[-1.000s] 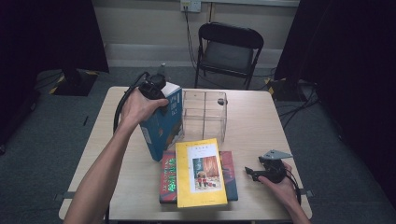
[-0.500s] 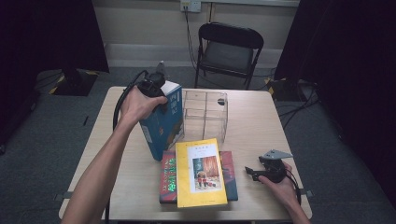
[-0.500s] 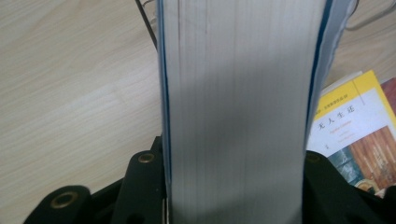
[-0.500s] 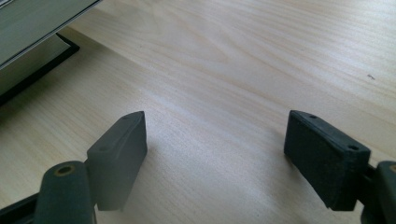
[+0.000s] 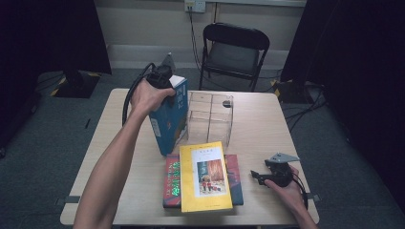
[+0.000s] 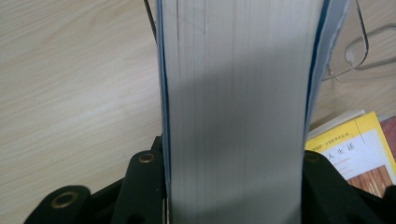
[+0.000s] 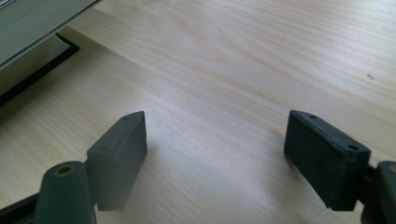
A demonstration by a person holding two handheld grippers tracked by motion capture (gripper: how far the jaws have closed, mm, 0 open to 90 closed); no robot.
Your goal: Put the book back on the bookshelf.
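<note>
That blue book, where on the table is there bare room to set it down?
The blue book could go left of itself on bare table, or right of the clear organizer. The front middle is crowded by the yellow book on a red one.

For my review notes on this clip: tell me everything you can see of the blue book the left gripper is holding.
The blue book is a thick volume with a glossy blue cover and a pale page block. It stands upright, tilted, its lower corner at the table left of the clear acrylic rack. The left gripper clamps its top, a black jaw on each cover. Its lower edge stands by the stacked yellow book.
</note>
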